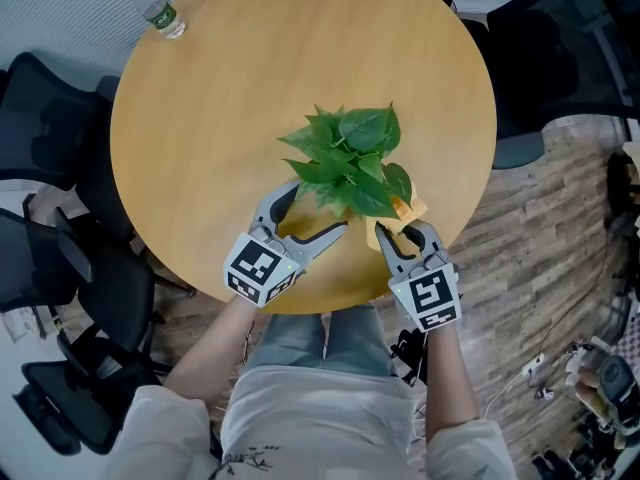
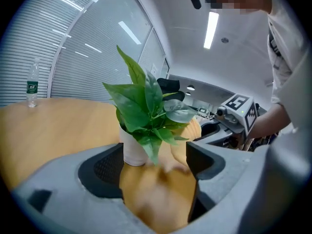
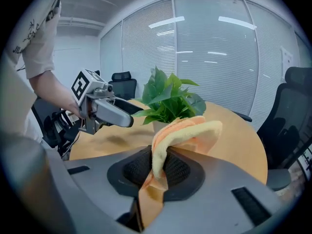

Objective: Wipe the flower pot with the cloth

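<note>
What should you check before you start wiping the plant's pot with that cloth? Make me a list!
1. Cloth gripped by right gripper: ok, jaws shut on it.
2. Left gripper ready: ok, jaws apart, pressing nothing.
3. Flower pot upright on table: ok.
4. Pot held steady: not ok, nothing grips it.
5. Cloth touching pot: cannot tell, leaves hide it.
6. Water bottle out of the way: ok, at the far edge.
</note>
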